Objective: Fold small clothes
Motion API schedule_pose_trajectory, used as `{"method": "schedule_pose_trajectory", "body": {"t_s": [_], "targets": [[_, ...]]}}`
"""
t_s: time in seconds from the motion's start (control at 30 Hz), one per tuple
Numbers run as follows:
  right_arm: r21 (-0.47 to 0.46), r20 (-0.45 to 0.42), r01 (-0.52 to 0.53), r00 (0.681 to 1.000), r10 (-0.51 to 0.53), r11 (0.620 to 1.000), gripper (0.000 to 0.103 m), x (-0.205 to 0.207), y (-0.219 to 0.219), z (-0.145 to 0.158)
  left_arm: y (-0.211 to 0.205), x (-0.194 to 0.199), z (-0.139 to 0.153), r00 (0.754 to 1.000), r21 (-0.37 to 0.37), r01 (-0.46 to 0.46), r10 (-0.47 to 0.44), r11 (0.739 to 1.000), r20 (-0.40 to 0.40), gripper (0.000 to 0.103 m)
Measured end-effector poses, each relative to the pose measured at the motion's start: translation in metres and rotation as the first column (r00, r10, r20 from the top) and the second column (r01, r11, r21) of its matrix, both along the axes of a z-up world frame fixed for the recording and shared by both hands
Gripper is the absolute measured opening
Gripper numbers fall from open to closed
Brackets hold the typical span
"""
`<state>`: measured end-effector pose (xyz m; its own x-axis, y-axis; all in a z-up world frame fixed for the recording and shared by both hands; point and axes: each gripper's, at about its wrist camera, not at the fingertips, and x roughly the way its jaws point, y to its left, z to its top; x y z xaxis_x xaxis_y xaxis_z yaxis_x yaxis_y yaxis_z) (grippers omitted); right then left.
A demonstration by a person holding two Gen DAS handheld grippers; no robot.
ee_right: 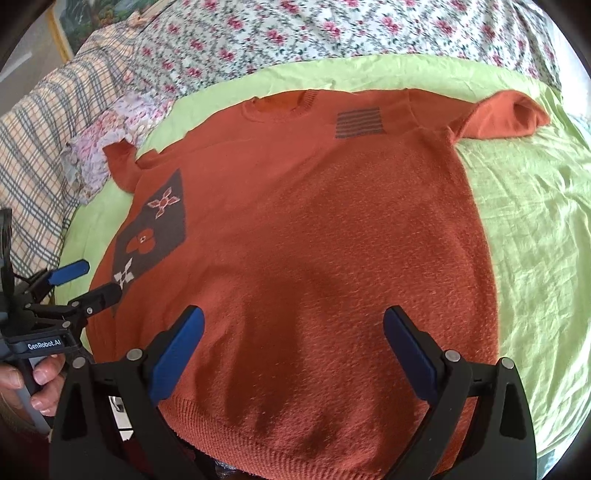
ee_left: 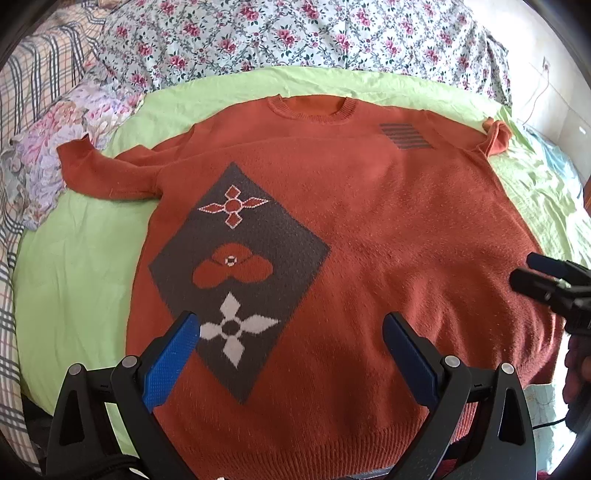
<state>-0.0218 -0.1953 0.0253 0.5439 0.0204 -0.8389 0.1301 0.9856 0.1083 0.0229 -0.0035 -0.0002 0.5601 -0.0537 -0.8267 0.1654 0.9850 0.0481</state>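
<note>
An orange knit sweater (ee_left: 369, 229) lies flat, front up, on a light green sheet (ee_left: 74, 277). It has a dark diamond patch with flower motifs on its left side and a small striped patch near the collar. Both short sleeves are spread out to the sides. It also shows in the right wrist view (ee_right: 314, 240). My left gripper (ee_left: 291, 332) is open and empty above the hem, over the diamond patch. My right gripper (ee_right: 293, 325) is open and empty above the hem's right half. Each gripper shows in the other's view: the left (ee_right: 88, 280) and the right (ee_left: 528, 269).
A floral quilt (ee_left: 295, 33) lies bunched along the far side of the bed. A plaid blanket (ee_left: 33, 74) and a pale flowered cloth (ee_left: 55, 147) lie at the far left. The green sheet (ee_right: 535, 240) extends to the right of the sweater.
</note>
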Motion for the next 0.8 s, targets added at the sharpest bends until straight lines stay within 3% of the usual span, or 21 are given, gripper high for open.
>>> {"method": "schedule_pose_trajectory", "body": {"t_s": [0.33,0.53,0.67,0.8], "targets": [[0.089,0.033,0.112,0.993,-0.116,0.99,0.097,0.012,-0.064,0.011,-0.006,0.029,-0.003,1.0,-0.004,0.0,0.0,1.0,-0.01,0.1],[0.137,0.057,0.229,0.97,-0.238,0.964,0.097,0.031,-0.146,0.029,-0.004,0.055,0.0,1.0,0.021,-0.017,0.017,1.0,0.0,0.1],[0.129,0.092,0.333,0.934,-0.346,0.934,0.097,0.051,-0.22,0.047,-0.003,0.073,0.001,0.999,0.025,-0.037,0.037,0.999,0.001,0.1],[0.083,0.149,0.457,0.873,-0.464,0.886,0.096,0.078,-0.301,0.069,-0.01,0.089,-0.006,0.999,0.032,-0.041,0.042,0.999,-0.021,0.1]]}}
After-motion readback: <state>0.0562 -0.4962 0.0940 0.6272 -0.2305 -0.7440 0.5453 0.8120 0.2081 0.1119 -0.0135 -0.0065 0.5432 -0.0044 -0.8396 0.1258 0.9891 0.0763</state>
